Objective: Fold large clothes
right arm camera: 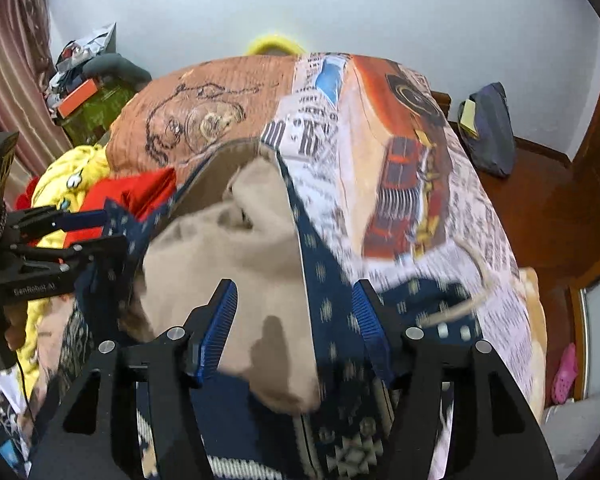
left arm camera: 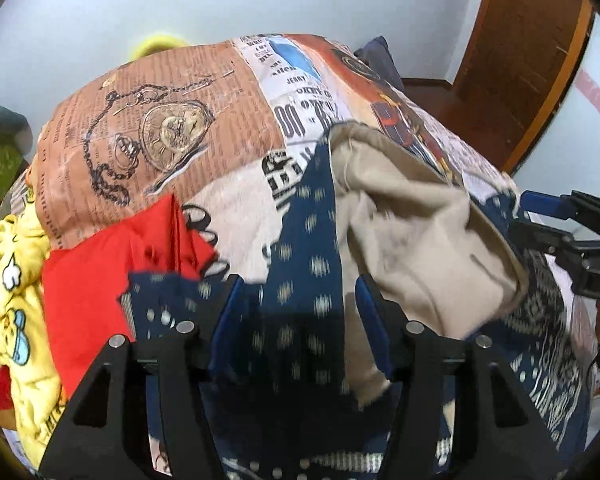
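Note:
A navy patterned garment [left arm camera: 320, 240] with a beige lining [left arm camera: 412, 224] lies bunched on the bed. My left gripper [left arm camera: 298, 304] has its jaws wide apart with the navy cloth lying between them. My right gripper [right arm camera: 296, 312] is also wide apart, over the same garment [right arm camera: 328, 280] and its beige lining [right arm camera: 228, 248]. Each gripper shows in the other view: the right gripper [left arm camera: 540, 220] at the garment's right edge, the left gripper [right arm camera: 96, 228] at its left edge. The cloth is motion-blurred.
The bed has a printed cover [left arm camera: 160, 140] with newspaper and watch pictures. A red garment [left arm camera: 100, 272] and a yellow cartoon garment [left arm camera: 12, 280] lie at the left. A wooden door [left arm camera: 520, 60] and a dark bag [right arm camera: 488, 128] stand at the right.

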Demonstrator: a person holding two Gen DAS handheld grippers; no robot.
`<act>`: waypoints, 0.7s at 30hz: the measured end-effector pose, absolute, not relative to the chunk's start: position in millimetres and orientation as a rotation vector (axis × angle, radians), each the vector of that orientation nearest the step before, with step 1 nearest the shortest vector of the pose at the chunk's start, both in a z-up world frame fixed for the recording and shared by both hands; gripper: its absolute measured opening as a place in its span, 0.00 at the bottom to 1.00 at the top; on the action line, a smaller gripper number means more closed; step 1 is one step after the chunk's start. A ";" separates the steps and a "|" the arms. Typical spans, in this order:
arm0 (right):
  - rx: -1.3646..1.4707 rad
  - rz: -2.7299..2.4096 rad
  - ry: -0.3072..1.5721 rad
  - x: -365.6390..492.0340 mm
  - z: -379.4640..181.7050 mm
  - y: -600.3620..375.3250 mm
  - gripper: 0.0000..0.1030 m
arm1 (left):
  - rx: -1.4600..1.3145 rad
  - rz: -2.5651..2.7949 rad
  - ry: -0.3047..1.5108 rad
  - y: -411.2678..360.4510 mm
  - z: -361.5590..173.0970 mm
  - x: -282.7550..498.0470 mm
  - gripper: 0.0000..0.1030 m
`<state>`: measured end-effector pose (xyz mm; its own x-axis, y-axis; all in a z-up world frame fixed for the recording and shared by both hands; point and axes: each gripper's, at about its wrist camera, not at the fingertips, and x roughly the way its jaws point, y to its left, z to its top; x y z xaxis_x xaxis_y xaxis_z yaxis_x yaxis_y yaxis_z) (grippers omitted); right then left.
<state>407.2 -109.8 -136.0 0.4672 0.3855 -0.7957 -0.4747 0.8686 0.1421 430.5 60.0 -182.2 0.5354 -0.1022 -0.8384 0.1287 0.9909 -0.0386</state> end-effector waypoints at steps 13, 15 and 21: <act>-0.073 0.541 1.064 484.9 -175.5 -77.8 0.54 | -0.045 -0.142 1.066 57.8 -226.0 499.0 0.55; -0.068 0.547 1.079 489.7 -182.8 -76.1 0.48 | -0.058 -0.137 1.066 59.7 -230.1 502.6 0.55; -0.082 0.589 1.082 483.0 -187.9 -73.2 0.09 | -0.091 -0.172 1.054 60.7 -229.1 500.0 0.10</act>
<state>483.0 -73.2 -187.9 0.3328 0.4111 -0.8487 -0.4892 0.8447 0.2173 500.0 60.7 -229.1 0.4820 -0.1843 -0.8565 0.0970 0.9828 -0.1569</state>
